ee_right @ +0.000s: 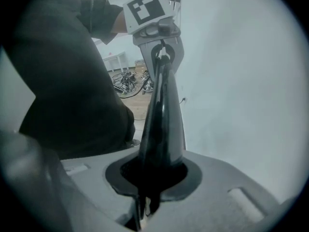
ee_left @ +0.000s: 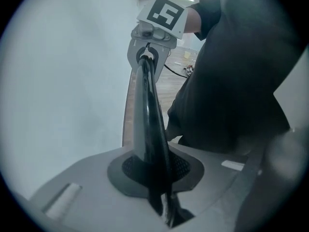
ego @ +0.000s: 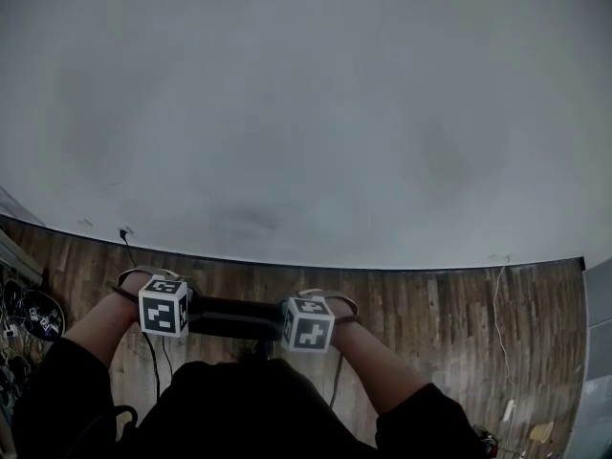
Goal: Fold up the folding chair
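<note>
Right gripper view — right gripper clamps black bar | only here: bicycles

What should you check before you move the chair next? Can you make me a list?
1. Left tool shut on the bar: ok.
2. Right tool shut on the bar: ok.
3. One tool at each end of the bar: ok.
4. Folded flat: cannot tell, only the bar shows.
5. Floor free of cables: not ok, a cable lies there.
</note>
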`<state>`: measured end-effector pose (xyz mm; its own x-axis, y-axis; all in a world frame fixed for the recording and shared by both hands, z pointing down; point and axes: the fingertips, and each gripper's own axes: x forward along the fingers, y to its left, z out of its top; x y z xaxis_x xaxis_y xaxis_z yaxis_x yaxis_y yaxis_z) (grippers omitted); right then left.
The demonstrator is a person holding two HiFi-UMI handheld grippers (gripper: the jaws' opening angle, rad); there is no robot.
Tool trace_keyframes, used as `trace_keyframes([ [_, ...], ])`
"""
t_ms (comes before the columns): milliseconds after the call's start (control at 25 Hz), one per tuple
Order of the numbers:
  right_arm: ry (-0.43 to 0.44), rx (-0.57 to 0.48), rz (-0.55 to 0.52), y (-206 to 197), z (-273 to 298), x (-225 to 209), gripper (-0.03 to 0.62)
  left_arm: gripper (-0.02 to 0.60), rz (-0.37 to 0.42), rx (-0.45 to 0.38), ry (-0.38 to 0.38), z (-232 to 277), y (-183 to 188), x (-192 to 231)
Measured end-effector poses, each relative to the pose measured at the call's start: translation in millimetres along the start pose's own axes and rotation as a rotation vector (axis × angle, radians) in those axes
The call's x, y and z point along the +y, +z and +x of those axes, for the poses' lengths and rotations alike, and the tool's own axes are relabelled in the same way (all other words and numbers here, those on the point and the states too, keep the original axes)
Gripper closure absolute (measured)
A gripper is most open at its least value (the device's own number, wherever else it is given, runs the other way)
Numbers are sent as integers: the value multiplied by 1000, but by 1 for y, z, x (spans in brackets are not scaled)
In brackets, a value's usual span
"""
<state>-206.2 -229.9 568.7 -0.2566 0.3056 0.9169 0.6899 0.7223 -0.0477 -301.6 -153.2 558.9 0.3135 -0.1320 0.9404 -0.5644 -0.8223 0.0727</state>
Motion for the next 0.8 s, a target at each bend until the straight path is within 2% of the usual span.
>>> trace_keyframes([
  [160, 22, 8, -31, -3, 2, -28, 545, 523, -56, 2, 13, 2, -3, 23],
  [360, 24, 34, -48, -9, 2, -50, 545, 523, -91, -8, 20, 7, -4, 40],
  [800, -1, 47, 15, -24, -2, -97, 543, 519, -35, 11, 17, 10, 1, 94],
])
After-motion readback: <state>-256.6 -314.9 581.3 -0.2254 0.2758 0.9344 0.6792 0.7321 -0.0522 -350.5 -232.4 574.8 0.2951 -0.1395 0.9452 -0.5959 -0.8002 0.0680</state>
